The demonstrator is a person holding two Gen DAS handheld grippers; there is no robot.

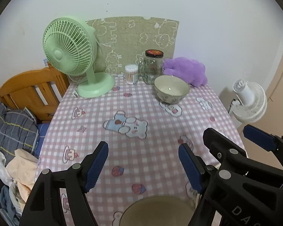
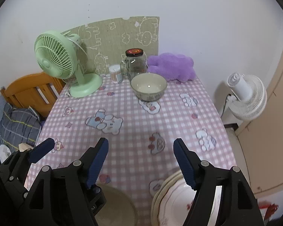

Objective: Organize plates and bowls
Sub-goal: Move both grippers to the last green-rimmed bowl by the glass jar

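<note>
A cream bowl with a patterned outside [image 1: 171, 88] [image 2: 148, 86] stands at the far side of the table. A second beige bowl [image 1: 157, 211] [image 2: 115, 205] sits at the near edge, just below my left gripper [image 1: 143, 166]. A stack of plates [image 2: 171, 201] with a pink pattern lies at the near right, under my right gripper [image 2: 140, 163]. Both grippers are open, empty and above the table. The right gripper [image 1: 235, 141] shows in the left wrist view; one left fingertip [image 2: 42, 149] shows in the right wrist view.
The table has a pink checked cloth [image 1: 141, 135]. At its back stand a green fan [image 1: 71, 54], a cotton swab tub [image 1: 131, 74], a glass jar [image 1: 152, 66] and a purple plush [image 1: 186, 70]. A wooden bed and bedding [image 1: 28, 94] lie left; a white fan [image 2: 245, 96] stands right.
</note>
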